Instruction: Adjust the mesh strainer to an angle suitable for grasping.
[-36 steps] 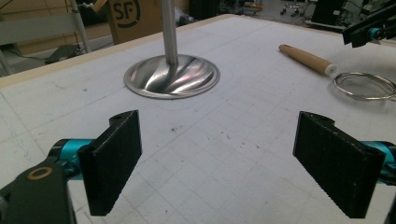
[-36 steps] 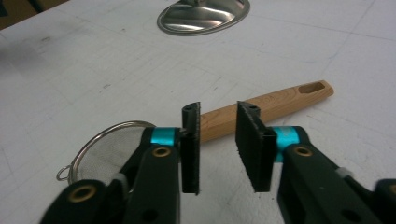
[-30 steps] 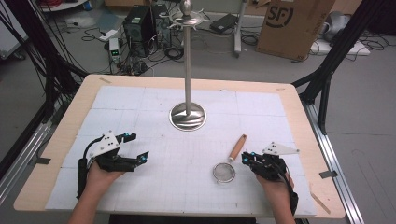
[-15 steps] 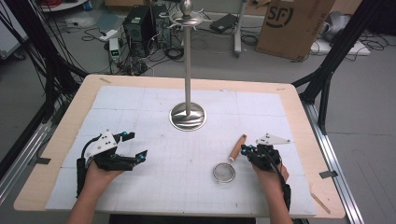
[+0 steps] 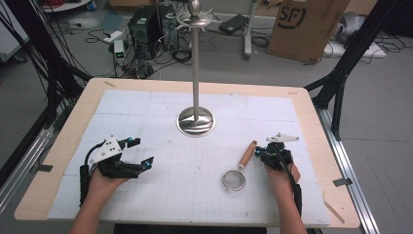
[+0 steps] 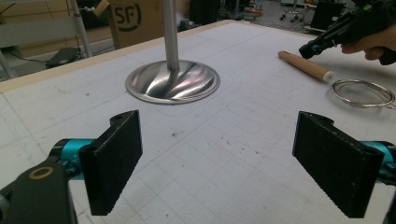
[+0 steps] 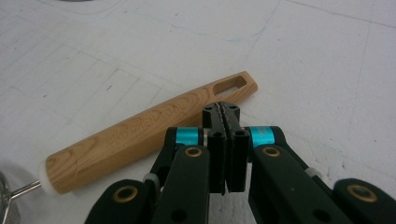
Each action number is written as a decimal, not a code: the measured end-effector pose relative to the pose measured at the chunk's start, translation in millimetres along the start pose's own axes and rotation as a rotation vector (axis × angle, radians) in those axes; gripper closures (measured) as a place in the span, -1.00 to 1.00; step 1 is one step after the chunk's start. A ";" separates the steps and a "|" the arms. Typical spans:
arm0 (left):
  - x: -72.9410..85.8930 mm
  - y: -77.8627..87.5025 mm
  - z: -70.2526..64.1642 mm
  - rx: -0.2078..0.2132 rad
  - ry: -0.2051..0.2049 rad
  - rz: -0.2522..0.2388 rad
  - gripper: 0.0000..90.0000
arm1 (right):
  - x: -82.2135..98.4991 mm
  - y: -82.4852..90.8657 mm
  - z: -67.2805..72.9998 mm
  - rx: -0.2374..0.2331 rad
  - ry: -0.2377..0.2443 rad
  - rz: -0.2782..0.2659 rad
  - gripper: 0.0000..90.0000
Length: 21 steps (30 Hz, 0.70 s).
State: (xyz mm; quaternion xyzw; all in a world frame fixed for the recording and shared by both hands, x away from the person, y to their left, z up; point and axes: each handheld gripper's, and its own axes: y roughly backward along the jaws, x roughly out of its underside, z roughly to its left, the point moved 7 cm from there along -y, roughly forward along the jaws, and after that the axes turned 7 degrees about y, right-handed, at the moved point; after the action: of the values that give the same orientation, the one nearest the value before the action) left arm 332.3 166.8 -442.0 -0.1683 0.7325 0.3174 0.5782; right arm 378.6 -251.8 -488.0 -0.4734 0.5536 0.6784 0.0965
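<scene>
Right gripper pressed together, tips beside strainer's wooden handle.
Left gripper spread, idle. Strainer lies flat; probably an approach: jaws must part before pinching.

SF cardboard box, computer tower, cables

Behind your table: grey floor, tangled cables, a black computer tower, a cardboard box. Black frame struts flank you.
</scene>
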 end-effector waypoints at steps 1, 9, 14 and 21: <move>0.0 -0.3 -0.1 0.001 -0.003 0.000 -0.63 | -1.0 -1.2 0.7 -0.002 0.002 0.003 0.98; 0.6 -0.8 0.1 0.002 0.006 0.003 -0.63 | -9.0 -7.4 6.8 -0.022 0.019 0.025 0.98; 0.5 -0.7 -0.6 0.004 0.003 0.005 -0.63 | -16.4 -12.6 14.4 -0.032 0.047 0.040 0.98; 0.4 -0.5 -0.4 0.006 0.007 0.002 -0.63 | -24.3 -21.3 26.3 -0.055 0.066 0.047 0.98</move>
State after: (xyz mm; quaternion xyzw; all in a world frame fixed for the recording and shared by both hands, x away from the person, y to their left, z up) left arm 332.2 166.2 -442.5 -0.1672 0.7357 0.3151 0.5758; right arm 391.4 -212.2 -485.5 -0.4851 0.5484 0.6794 0.0492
